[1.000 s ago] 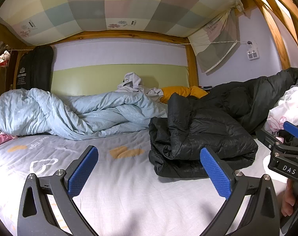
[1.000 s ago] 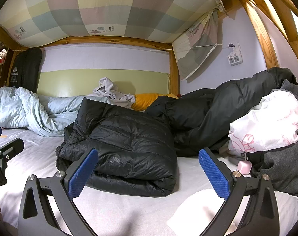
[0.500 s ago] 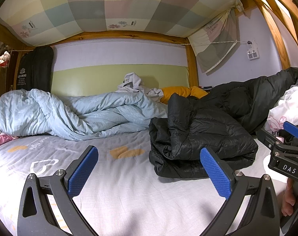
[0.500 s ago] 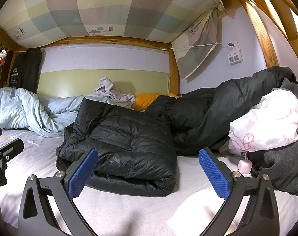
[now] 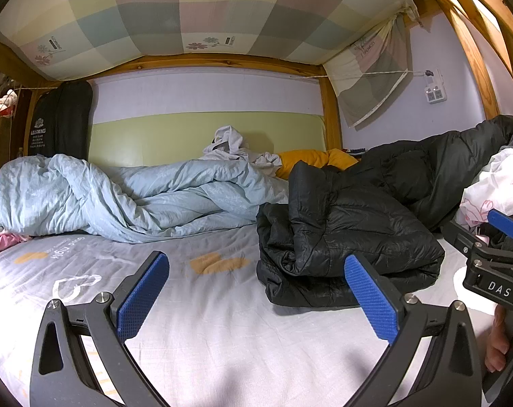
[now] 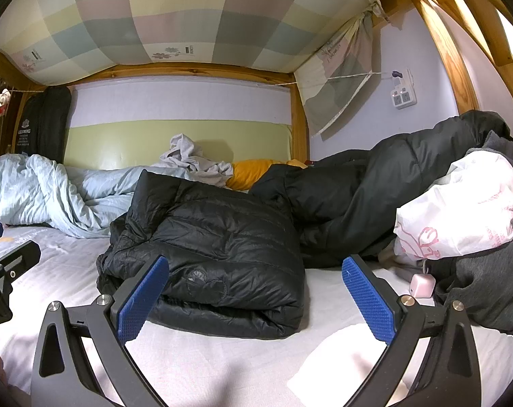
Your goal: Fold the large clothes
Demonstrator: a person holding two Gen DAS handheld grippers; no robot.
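- As the left wrist view looks along the bed (image 5: pixel 222 332), the left claw (image 5: pixel 256 298) hangs low over the pale sheet with its blue pads far apart, released and grasping nothing.
- On the sheet near the left pad I can read the words "Good night", upside down, beside a white heart outline (image 5: pixel 75 285).
- A black bag (image 5: pixel 61 118) hanging at the far left carries white lettering that looks like "LEADKING"; the smaller lines under it are too small to read.
- At the right edge of this view, the right claw (image 5: pixel 493 254) shows the white letters "DAS" on its black body, and fingers of a hand (image 5: pixel 500 342) are under it.
- The folded black down jacket (image 5: pixel 344 237) lies on the sheet, right of centre, just beyond the right pad.
- In the right wrist view, the right claw (image 6: pixel 254 300) is also released, pads wide apart, holding nothing.
- The folded black down jacket (image 6: pixel 215 247) lies directly before it; its thick rolled fold faces the camera, and its long axis runs across the bed, from left to right.
- A round embossed logo sits on the near fold, but I cannot read it.
- Right of the jacket, a white plastic bag (image 6: pixel 459 210) with pink print rests on dark clothes; the print is not legible.
- A light blue quilt (image 6: pixel 53 193) lies crumpled behind, at the left.
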